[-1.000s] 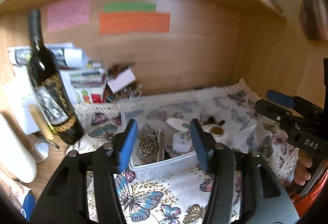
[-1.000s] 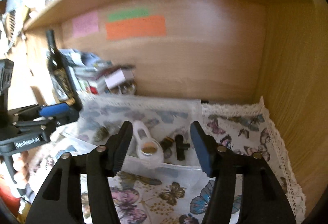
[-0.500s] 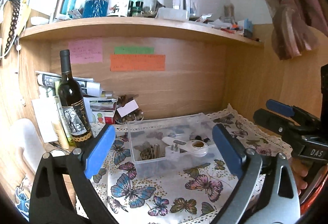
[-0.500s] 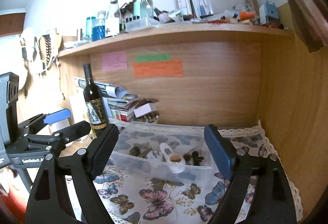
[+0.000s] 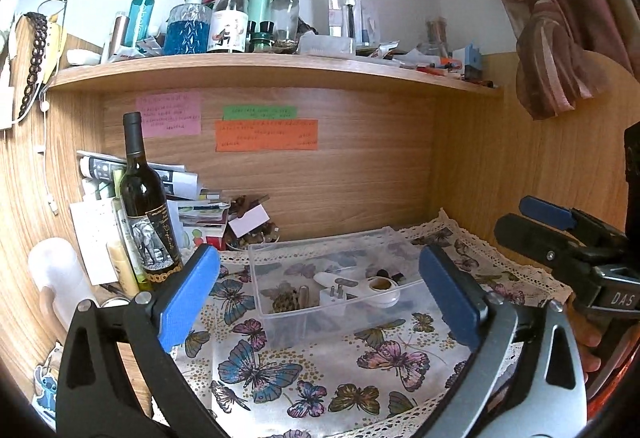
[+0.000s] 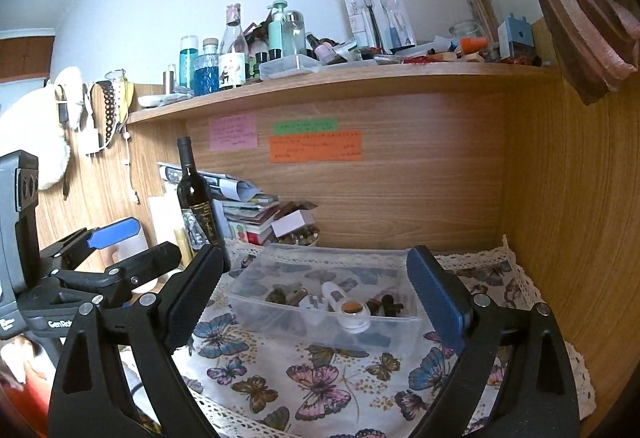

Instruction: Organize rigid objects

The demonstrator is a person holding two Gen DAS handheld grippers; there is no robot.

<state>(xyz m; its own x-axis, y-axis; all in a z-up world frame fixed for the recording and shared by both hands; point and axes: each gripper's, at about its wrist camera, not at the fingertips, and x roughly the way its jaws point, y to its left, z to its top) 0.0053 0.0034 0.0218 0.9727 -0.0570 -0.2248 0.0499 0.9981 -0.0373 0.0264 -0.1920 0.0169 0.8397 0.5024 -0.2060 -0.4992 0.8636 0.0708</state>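
A clear plastic box [image 5: 280, 322] [image 6: 280, 318] sits on the butterfly cloth [image 5: 304, 378] in the desk alcove. It holds several small rigid things: a white magnifier [image 5: 380, 288] [image 6: 352, 312], a white plug [image 5: 334, 296], a pine cone [image 5: 285, 302], a metal cylinder [image 5: 303, 296] and dark pieces [image 6: 390, 306]. My left gripper [image 5: 320, 298] is open and empty, held back from the box. My right gripper [image 6: 316, 302] is open and empty, also short of the box. Each gripper shows at the edge of the other's view.
A wine bottle [image 5: 146, 205] [image 6: 196, 197] stands left of the box beside stacked books and papers [image 5: 192, 213]. A bowl of pine cones [image 5: 252, 234] sits behind the box. The shelf above [image 5: 260, 65] is crowded with bottles. Wooden walls close the back and right.
Both grippers have pulled back and up from over the box and opened wider. The box contents have not moved.
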